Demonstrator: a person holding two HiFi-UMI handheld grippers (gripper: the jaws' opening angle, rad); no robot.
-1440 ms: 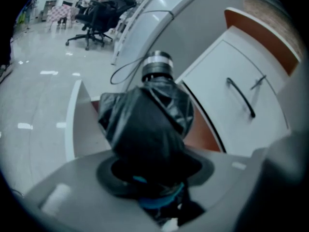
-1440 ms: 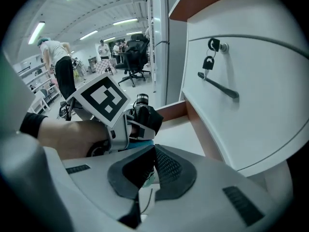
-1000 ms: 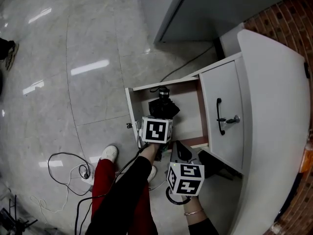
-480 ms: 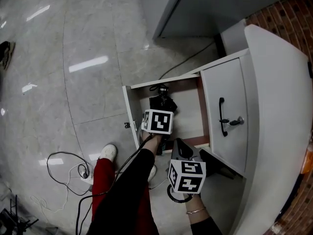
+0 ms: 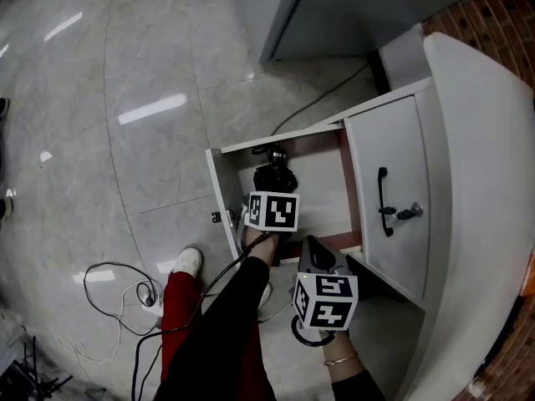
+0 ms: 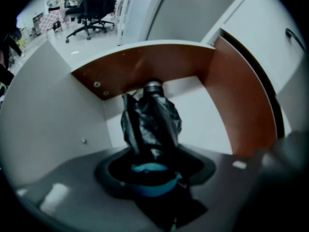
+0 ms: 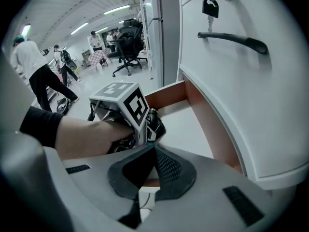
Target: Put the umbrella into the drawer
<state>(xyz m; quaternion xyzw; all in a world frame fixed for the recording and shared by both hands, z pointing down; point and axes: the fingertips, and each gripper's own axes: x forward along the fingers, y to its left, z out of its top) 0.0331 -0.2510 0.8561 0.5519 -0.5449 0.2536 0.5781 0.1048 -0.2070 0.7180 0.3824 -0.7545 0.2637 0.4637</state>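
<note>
Two grippers in play: nearest, the right gripper (image 7: 153,148) hangs empty, jaws pressed together. Ahead, the left gripper (image 6: 153,168) is clamped on the black folded umbrella (image 6: 153,120), which sits inside the open drawer (image 6: 159,64), tip near the back wall. It looks light, with soft, slippery fabric over a stiff core, so grip the bundled middle.
</note>
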